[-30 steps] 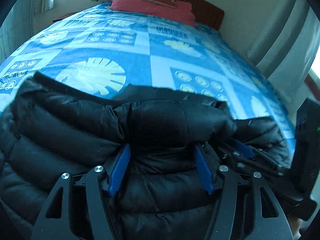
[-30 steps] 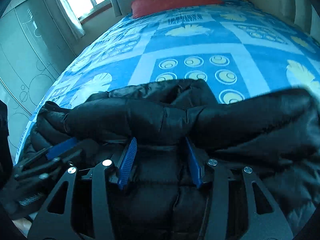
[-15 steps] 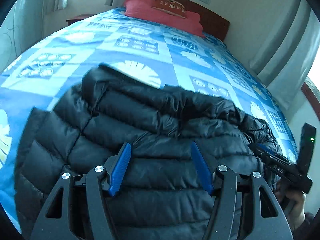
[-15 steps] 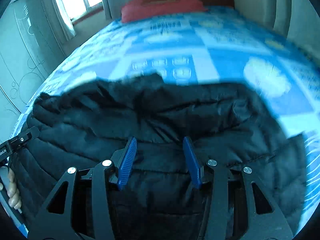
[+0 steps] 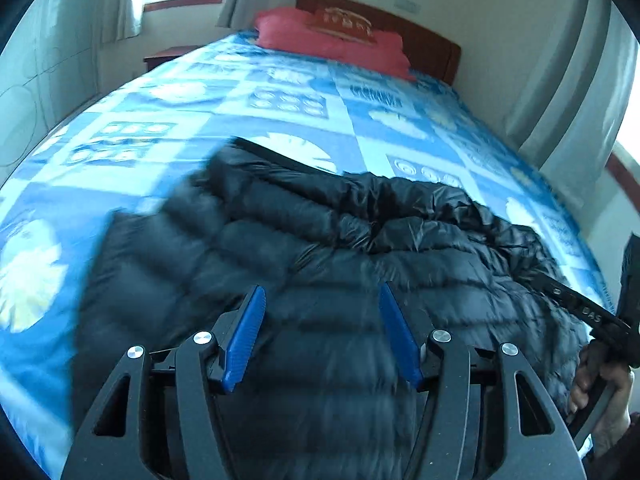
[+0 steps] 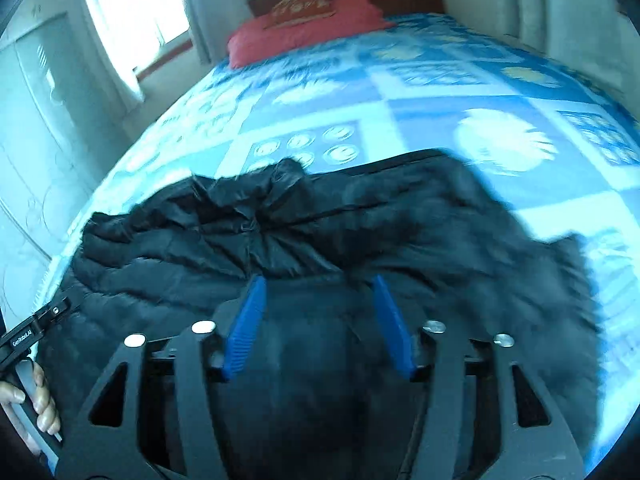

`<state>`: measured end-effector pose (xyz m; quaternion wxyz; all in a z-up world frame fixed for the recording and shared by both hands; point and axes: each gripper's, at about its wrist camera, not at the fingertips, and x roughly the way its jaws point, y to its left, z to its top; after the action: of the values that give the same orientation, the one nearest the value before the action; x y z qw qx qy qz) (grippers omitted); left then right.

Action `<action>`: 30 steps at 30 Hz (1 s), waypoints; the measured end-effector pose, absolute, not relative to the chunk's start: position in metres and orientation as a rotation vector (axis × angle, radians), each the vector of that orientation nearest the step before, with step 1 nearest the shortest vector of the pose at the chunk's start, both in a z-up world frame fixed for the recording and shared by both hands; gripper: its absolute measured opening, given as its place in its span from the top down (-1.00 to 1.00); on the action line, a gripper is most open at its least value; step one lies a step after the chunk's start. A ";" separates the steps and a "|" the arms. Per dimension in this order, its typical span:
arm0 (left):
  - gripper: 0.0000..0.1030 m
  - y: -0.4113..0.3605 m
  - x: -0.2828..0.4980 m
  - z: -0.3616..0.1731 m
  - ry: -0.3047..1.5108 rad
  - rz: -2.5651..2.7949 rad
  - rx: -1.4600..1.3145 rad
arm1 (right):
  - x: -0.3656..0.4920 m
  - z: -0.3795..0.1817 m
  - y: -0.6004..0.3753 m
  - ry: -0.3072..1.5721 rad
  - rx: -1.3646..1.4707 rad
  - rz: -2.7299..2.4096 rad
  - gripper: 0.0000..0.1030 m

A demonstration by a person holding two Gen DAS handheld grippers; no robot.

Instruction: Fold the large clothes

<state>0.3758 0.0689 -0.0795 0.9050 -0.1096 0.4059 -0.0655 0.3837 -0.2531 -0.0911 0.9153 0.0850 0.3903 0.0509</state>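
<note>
Your black puffer jacket (image 5: 340,264) lies folded across the near end of the bed (image 5: 280,100), on its blue patterned cover. Your left gripper (image 5: 322,334) hangs over it with jaws apart, grasping nothing. Your right gripper (image 6: 318,322) is opening, jaws clear of the fabric below

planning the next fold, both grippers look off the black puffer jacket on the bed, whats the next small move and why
Probably bring both down to the near hem of the black puffer jacket for the next fold. The left hand-held gripper stands open with nothing pinched, the right hand-held gripper is opening with nothing clamped, and the jacket lies bunched along its far edge on the blue bedspread.
</note>
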 end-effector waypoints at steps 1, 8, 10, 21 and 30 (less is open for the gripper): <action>-0.17 0.080 0.358 -0.075 0.825 -0.116 -0.237 | 0.364 -0.085 -0.264 0.787 0.175 0.083 -0.17; -0.30 0.144 0.259 -0.084 0.801 0.043 -0.399 | 0.260 -0.094 -0.337 0.800 0.258 -0.082 -0.31; -0.31 0.155 0.234 -0.091 0.808 0.105 -0.415 | 0.237 -0.103 -0.354 0.814 0.304 -0.120 -0.32; -0.56 0.161 0.213 -0.124 0.834 0.072 -0.664 | 0.221 -0.146 -0.368 0.857 0.586 -0.064 -0.37; 0.30 0.165 0.219 -0.136 0.778 0.092 -0.806 | 0.226 -0.151 -0.361 0.801 0.669 -0.019 0.27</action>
<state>0.2189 0.1651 -0.1365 0.8461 -0.3822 0.3689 0.0436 0.2261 -0.3611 -0.1514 0.8667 0.3196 0.3828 -0.0091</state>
